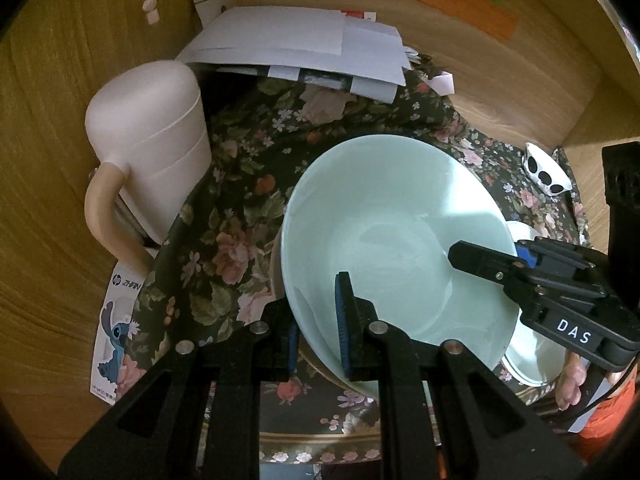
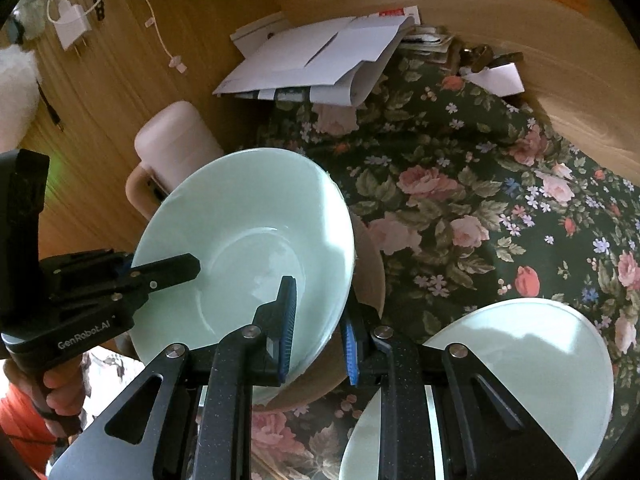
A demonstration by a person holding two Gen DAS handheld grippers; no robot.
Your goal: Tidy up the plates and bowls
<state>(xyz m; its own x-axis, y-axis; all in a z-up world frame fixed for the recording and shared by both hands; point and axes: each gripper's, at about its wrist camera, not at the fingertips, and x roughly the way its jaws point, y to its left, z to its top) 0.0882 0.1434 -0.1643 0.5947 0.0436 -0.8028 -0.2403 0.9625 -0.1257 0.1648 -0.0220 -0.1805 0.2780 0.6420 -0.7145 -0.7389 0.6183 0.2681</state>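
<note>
While my left claw (image 1: 316,324) and right claw (image 2: 320,330) each clamp opposite rims, I hold the green bowl (image 1: 392,232) tilted above the floral bench (image 2: 460,208).

Dim warm light; sunlit patches, soft shadows; fisheye bending, dark vignetted corners.

- Left gripper (image 1: 318,320): angled downward, jaws clamped on the near rim of the pale green bowl (image 1: 392,224); one blue-padded finger (image 1: 345,320) inside the bowl, the other outside.
- Right gripper (image 2: 318,328): angled downward, jaws clamped on the opposite rim; one finger inside, one outside.
- Person's hand (image 2: 60,392): wrapped around the left gripper's handle, orange sleeve (image 2: 20,412) at the wrist.
</note>
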